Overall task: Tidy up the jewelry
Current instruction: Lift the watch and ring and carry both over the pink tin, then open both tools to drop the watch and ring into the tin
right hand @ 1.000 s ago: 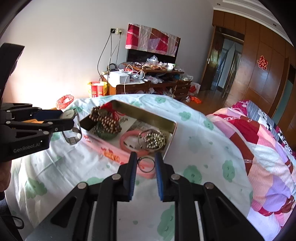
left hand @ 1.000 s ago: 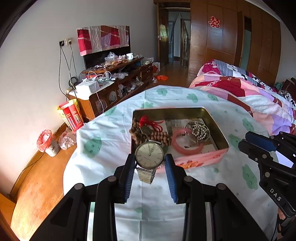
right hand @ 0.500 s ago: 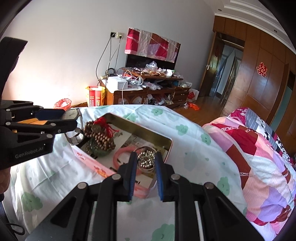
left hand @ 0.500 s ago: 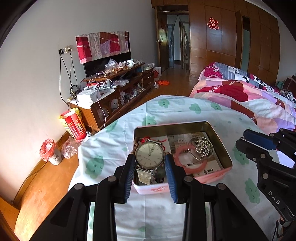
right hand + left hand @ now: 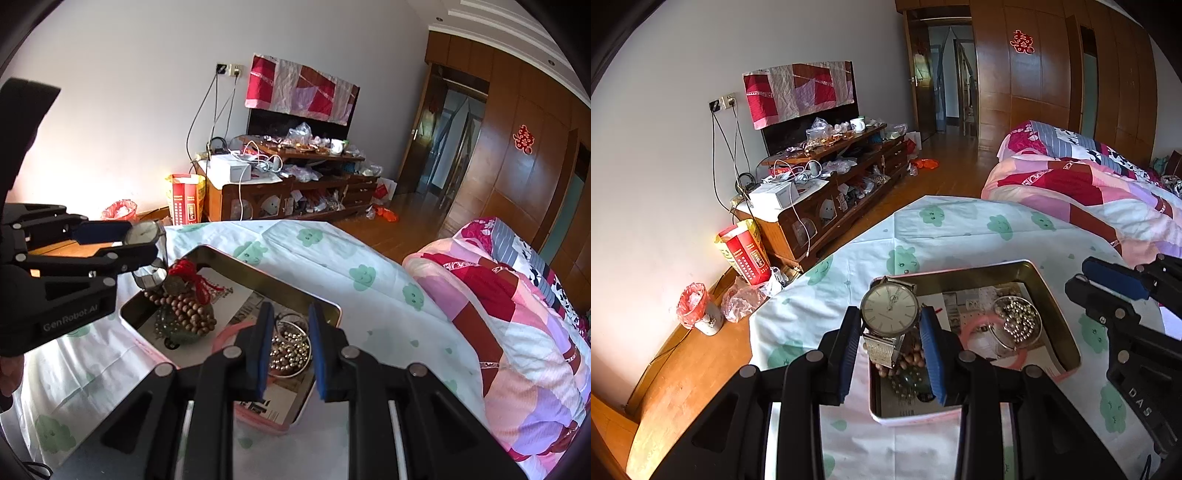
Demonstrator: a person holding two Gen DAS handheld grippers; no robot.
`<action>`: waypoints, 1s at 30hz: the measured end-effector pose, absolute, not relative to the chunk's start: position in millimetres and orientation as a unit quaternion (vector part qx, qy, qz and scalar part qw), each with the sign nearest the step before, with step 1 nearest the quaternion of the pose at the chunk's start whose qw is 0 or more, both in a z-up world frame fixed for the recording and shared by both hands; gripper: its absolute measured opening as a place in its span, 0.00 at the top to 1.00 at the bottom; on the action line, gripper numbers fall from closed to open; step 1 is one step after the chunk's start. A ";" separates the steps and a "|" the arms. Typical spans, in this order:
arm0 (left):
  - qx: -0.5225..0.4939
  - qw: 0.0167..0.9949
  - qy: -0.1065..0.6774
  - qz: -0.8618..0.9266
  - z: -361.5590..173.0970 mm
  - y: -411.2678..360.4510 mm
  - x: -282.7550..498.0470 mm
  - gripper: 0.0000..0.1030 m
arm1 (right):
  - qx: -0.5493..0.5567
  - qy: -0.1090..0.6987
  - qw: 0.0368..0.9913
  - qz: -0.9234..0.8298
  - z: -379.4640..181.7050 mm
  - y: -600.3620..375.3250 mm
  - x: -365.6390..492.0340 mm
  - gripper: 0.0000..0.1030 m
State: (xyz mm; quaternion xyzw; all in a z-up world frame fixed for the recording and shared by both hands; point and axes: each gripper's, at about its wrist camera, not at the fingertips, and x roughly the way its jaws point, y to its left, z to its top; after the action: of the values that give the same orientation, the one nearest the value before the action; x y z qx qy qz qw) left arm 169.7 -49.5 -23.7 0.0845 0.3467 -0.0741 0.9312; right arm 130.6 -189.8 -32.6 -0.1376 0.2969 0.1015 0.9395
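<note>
The left gripper (image 5: 890,325) pinches the watch (image 5: 889,305) by its case, pads pressed on either side, the mesh strap hanging loose below. It hovers over the tin box (image 5: 1067,343) at the near-left corner, so this piece looks about to go in, not yet released. The right gripper (image 5: 287,343) stands with a modest gap between its pads and nothing visibly gripped; a thin ring seen earlier cannot be made out now.

Already inside the tin: wooden beads (image 5: 188,314) with a red tassel at 9 o'clock, a pink bangle (image 5: 982,343) in the middle, and silver beads (image 5: 290,350) inside a wire hoop at 3 o'clock. Most of the sorting seems done.

Room is tight low down: the tin's raised rim could catch the strap, and the bead pile sits directly under the watch. The right gripper hangs close at 3 o'clock. Beyond the tin at 12 o'clock the tablecloth (image 5: 960,229) lies bare up to its far edge, with a bed (image 5: 1071,184) at 2 o'clock
</note>
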 end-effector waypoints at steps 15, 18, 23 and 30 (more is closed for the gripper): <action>0.101 0.927 0.354 -0.068 -32.2 -65.2 198.7 0.67 | -0.135 0.314 0.935 0.093 -46.5 -191.3 157.5 0.79; 0.104 0.926 0.356 -0.066 -36.3 -66.2 202.9 0.67 | -0.135 0.317 0.934 0.093 -50.9 -189.5 162.1 0.79; 0.107 0.923 0.365 -0.062 -46.6 -67.7 209.8 0.67 | -0.136 0.323 0.932 0.092 -59.8 -187.0 169.8 0.79; 0.109 0.914 0.384 -0.068 -61.7 -69.6 213.8 0.63 | -0.134 0.339 0.926 0.092 -73.3 -185.0 179.4 0.79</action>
State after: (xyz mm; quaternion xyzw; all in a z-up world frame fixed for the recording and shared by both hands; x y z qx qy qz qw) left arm 213.8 -69.6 -61.7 0.1093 0.3841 -0.0676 0.9143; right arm 179.4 -185.0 -73.3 -0.1338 0.3394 0.0925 0.9265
